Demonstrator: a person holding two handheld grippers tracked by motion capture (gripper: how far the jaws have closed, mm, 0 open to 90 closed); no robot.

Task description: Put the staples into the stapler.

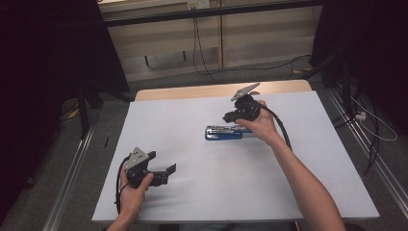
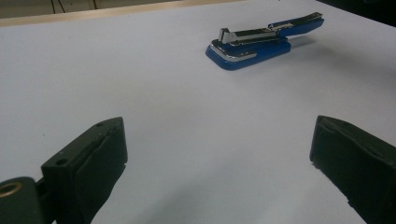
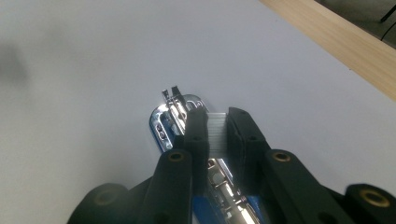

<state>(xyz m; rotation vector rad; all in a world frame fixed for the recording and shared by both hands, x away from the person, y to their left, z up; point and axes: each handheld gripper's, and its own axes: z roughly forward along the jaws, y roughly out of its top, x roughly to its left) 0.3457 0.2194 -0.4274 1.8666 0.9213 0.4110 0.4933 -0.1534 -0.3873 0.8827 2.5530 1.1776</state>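
Stapler (image 1: 223, 132): blue base, chrome top, lying flat near the middle of the white table (image 1: 192, 192), lengthwise across it, lid swung back so the metal magazine is exposed. In the left gripper view it (image 2: 250, 44) sits well ahead on the bare sheet, with the blue lid raised toward the far right.

Right claw (image 1: 231, 117): held in the person's right hand (image 1: 260, 122), angled down over the stapler's right half. In the right gripper view the claw (image 3: 217, 130) has its two black jaws drawn close together, clamped on a strip of staples (image 3: 216, 133), a pale ribbed block sitting between the pads. The strip hangs right above the open chrome magazine (image 3: 175, 112); cannot tell whether it touches the channel.

Left claw (image 1: 163, 163): held in the left hand (image 1: 134, 187) near the table's front left corner, low over the surface, pointing toward the right. Jaws stand wide apart, nothing between them; the left gripper view shows bare table between the pads (image 2: 100, 158). Well apart from the stapler.

Wooden edge of the table (image 1: 202, 90) shows beyond the white sheet.
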